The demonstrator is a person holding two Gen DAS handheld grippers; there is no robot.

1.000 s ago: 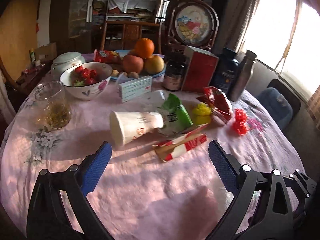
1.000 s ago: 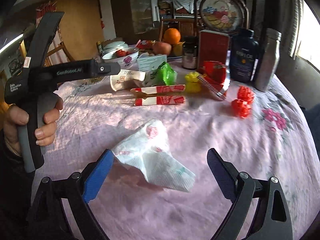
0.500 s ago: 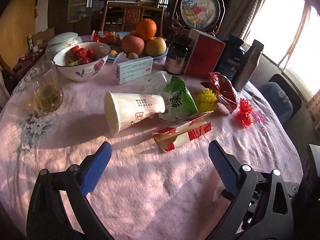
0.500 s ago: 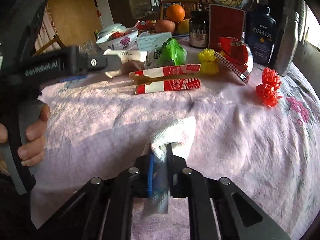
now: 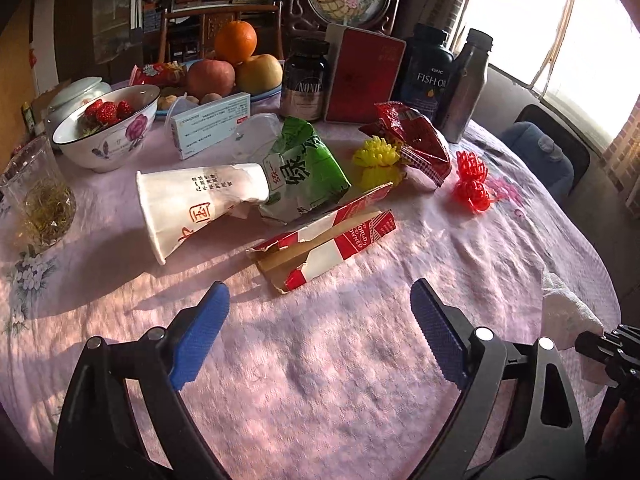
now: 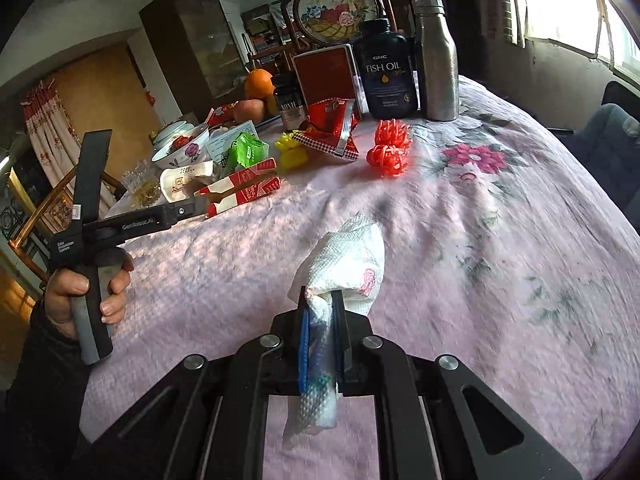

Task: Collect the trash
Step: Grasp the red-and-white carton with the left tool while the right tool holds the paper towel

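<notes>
Trash lies in a row on my pink tablecloth [image 5: 320, 360]: one white paper cup [image 5: 192, 204] on its side, one green bag [image 5: 304, 168], one torn red-and-white carton [image 5: 332, 240], one red wrapper [image 5: 416, 140]. My left gripper [image 5: 316, 332] has just closed a little, jaws wide with nothing between them. My right gripper [image 6: 322, 320] pinches one white napkin [image 6: 348, 256] tight.
</notes>
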